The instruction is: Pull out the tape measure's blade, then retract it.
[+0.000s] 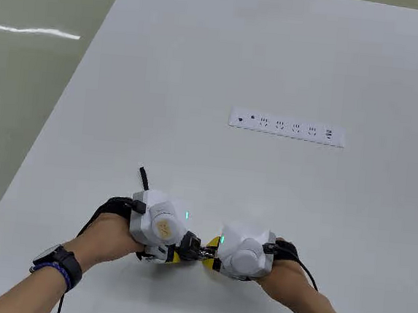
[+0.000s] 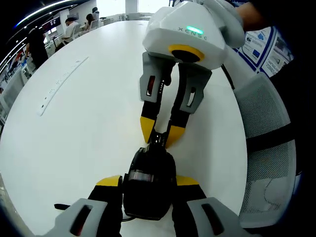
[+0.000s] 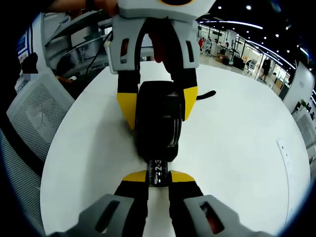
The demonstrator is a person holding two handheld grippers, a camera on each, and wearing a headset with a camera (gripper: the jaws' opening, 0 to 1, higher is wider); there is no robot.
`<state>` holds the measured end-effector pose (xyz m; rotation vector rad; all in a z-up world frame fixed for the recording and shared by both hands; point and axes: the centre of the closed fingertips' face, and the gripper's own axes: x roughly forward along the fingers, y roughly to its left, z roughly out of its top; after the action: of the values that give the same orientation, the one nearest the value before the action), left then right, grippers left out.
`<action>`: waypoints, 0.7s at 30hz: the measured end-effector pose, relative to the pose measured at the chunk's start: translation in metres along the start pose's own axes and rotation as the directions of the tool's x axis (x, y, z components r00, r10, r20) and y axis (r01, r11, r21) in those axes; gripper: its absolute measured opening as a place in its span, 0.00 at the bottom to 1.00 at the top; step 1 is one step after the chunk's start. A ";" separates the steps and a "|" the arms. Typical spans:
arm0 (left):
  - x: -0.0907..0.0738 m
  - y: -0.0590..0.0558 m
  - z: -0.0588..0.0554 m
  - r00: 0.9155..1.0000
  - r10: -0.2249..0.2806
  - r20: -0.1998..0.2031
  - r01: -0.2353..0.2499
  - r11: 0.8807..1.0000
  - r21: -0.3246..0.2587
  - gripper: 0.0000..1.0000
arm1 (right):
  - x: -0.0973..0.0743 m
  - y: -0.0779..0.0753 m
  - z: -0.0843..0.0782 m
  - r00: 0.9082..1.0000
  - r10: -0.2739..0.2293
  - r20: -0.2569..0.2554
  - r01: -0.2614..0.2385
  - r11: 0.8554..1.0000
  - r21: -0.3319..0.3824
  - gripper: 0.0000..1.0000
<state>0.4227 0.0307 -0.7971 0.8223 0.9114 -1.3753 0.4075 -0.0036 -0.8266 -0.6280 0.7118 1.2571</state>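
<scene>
- At the near edge of a broad white tabletop, the left gripper has its yellow-tipped jaws clamped against both flanks of a black, rounded tape-measure case, which appears to rest on the surface.
- Facing it, the right gripper has its jaws almost closed, pinching the short stretch of dark numbered blade that shows at the case's mouth.
- The likely hazard is that the thin blade slips from that narrow pinch under the spring's pull and snaps back. A pull off the blade's line could also twist the case in its clamp.
- A long white power strip lies well apart, farther up the table.
- A grey mesh chair stands beside the table's edge.
- Nothing appears to obstruct the bare surface on the right gripper's side.
</scene>
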 end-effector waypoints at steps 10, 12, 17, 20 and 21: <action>0.001 0.000 0.001 1.000 0.003 -0.011 -0.003 1.000 0.001 0.36 | -0.005 0.000 -0.004 1.000 -0.007 -0.011 0.007 1.000 -0.016 0.14; 0.001 0.000 0.001 1.000 0.004 -0.015 -0.004 1.000 0.000 0.36 | -0.006 0.000 -0.005 1.000 -0.005 -0.013 0.004 1.000 -0.014 0.14; 0.001 -0.001 0.001 1.000 0.007 -0.016 -0.007 1.000 -0.004 0.36 | -0.008 0.000 -0.008 1.000 0.000 -0.015 0.000 1.000 0.001 0.14; 0.001 -0.001 0.001 1.000 0.006 -0.016 -0.006 1.000 -0.005 0.36 | -0.008 0.000 -0.008 1.000 0.001 -0.016 0.000 1.000 0.002 0.13; 0.002 -0.001 0.001 1.000 0.005 -0.016 -0.006 1.000 -0.007 0.36 | -0.009 0.000 -0.009 1.000 -0.001 -0.018 0.001 1.000 0.000 0.13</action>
<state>0.4221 0.0288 -0.7979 0.8315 0.9254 -1.3617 0.4051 -0.0157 -0.8254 -0.6401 0.7269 1.2518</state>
